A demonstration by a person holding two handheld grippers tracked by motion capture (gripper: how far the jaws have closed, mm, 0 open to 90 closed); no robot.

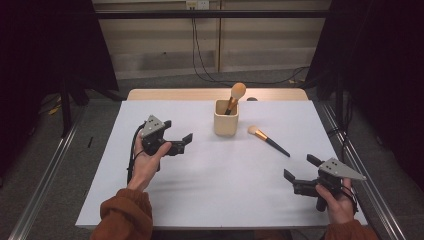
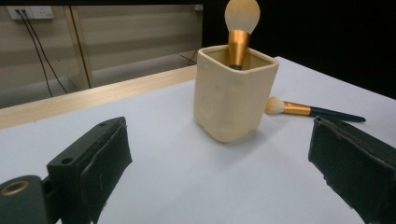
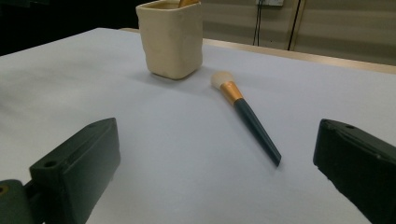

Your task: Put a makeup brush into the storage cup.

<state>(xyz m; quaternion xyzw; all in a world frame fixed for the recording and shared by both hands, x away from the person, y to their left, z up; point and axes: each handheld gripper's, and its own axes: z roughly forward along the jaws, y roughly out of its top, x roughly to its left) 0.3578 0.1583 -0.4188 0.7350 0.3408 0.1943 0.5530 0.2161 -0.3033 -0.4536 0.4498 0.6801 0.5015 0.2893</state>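
High view shows the cup (image 1: 226, 124) holding a brush (image 1: 236, 93).

Beige panelled wall (image 1: 165, 40) with socket (image 1: 197, 4) and hanging cables (image 1: 200, 55); black curtains (image 1: 45, 45) either side; grey floor (image 1: 60, 165)

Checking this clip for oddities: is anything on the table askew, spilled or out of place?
One makeup brush lies loose on the table right of the cream cup, while the other brush stands inside it. Nothing looks spilled or damaged.
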